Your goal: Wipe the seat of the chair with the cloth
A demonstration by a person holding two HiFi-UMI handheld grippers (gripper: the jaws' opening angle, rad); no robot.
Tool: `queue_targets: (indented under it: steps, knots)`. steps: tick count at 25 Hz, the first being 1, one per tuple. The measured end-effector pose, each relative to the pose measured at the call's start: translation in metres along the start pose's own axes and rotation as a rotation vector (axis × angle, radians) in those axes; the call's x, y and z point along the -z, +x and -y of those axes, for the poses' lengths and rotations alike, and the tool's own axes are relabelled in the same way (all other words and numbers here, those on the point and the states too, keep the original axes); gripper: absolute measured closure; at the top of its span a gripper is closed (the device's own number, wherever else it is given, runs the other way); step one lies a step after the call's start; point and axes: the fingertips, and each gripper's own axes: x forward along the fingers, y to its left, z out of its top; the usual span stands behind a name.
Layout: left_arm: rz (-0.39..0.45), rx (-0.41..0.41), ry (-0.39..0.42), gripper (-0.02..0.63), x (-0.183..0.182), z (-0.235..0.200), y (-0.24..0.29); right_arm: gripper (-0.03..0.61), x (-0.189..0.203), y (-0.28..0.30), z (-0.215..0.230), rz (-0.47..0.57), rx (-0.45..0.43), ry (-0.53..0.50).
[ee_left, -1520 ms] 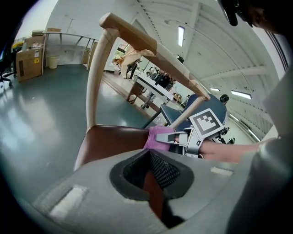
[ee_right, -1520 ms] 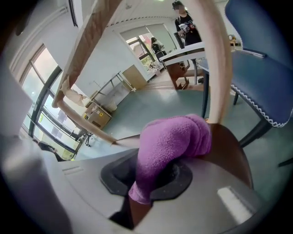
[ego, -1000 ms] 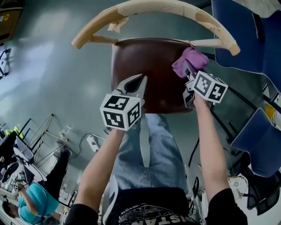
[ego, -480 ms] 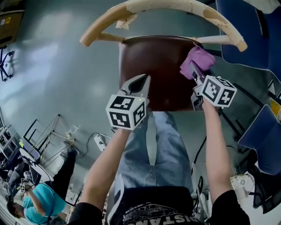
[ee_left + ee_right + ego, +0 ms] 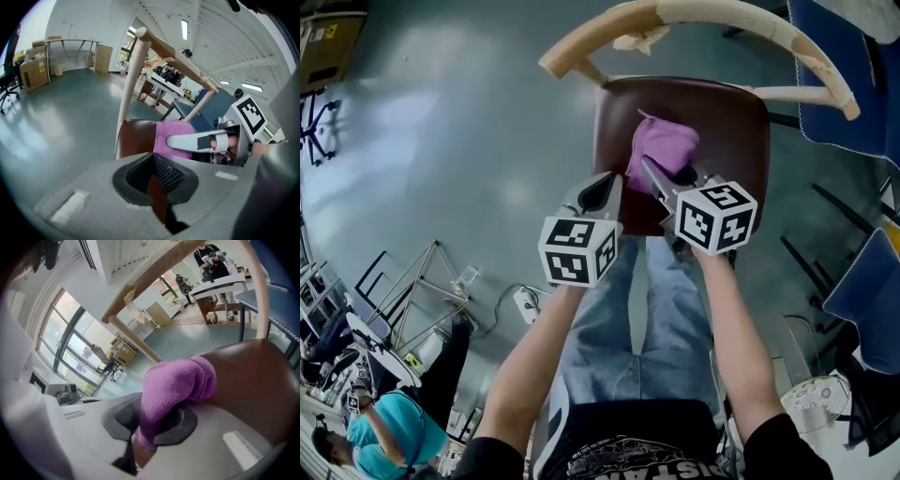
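Right gripper [image 5: 664, 174] is clamped on the one purple cloth [image 5: 661, 148], which lies on the middle of the brown seat [image 5: 727, 122]. Left gripper [image 5: 602, 187] has its jaws together, empty, at the seat's front edge just beside the right. One chair [image 5: 703, 13], with a curved wooden back.

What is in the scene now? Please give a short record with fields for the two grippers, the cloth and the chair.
left gripper: fingers together, nothing between them, over the seat's front left corner
right gripper: shut on the cloth
cloth: purple, bunched, resting near the middle of the seat
seat: dark brown, glossy
backrest: curved pale wood, on the far side of the seat
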Motion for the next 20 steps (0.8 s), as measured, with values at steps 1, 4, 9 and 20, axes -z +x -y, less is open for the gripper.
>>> queue_targets:
  steps: [1, 4, 9, 20]
  knots:
    - [0.000, -0.005, -0.005, 0.612, 0.002, -0.007, -0.006, 0.516, 0.006, 0.009, -0.012, -0.014, -0.018, -0.002]
    - [-0.003, -0.025, -0.027, 0.612, 0.010, -0.033, -0.021, 0.520, 0.023, 0.037, -0.040, -0.042, -0.053, 0.007]
    - [-0.030, -0.050, -0.077, 0.612, 0.026, -0.068, -0.039, 0.518, 0.053, 0.076, -0.059, -0.099, -0.018, -0.017]
    - [-0.068, 0.015, -0.066, 0.611, 0.036, -0.056, -0.026, 0.517, 0.072, 0.068, -0.035, -0.127, 0.065, 0.001]
